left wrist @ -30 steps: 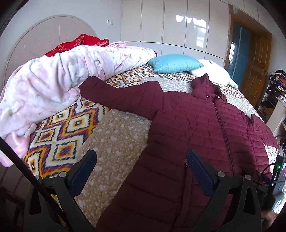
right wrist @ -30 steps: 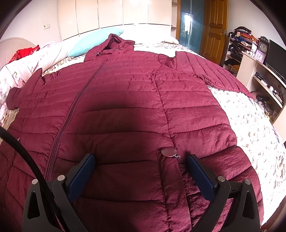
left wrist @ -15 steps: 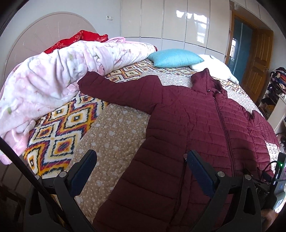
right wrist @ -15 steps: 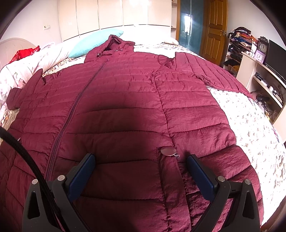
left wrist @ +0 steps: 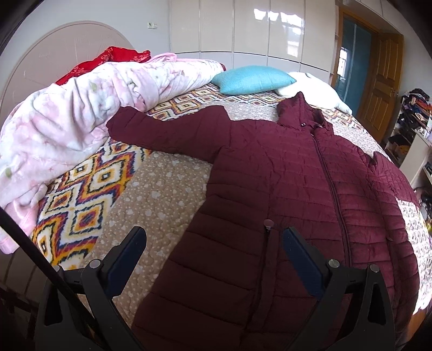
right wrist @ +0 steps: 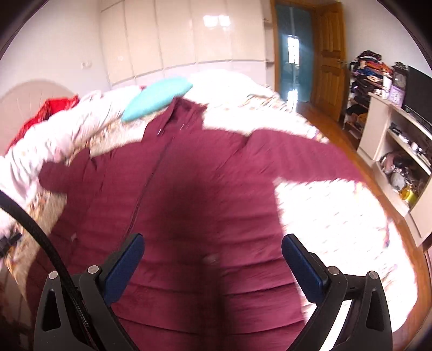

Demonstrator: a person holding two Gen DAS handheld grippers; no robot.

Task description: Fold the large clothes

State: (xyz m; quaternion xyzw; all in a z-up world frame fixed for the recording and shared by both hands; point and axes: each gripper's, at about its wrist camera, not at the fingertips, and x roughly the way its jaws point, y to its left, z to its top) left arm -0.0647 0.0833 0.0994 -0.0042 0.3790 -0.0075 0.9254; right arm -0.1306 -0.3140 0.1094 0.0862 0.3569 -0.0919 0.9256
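maroon jacket (left wrist: pixel 283 175) lies zipped flat on the bed (left wrist: pixel 162 194); left gripper (left wrist: pixel 213 245) and right gripper (right wrist: pixel 212 252) both gaping wide, holding nothing

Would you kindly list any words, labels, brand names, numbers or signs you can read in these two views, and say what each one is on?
No text can be read in either view.
The maroon jacket shows no readable label or brand; its pocket zipper pull is too small to tell.
The clock on the shelf unit is too blurred for numbers.
The wall switch shows no marking.
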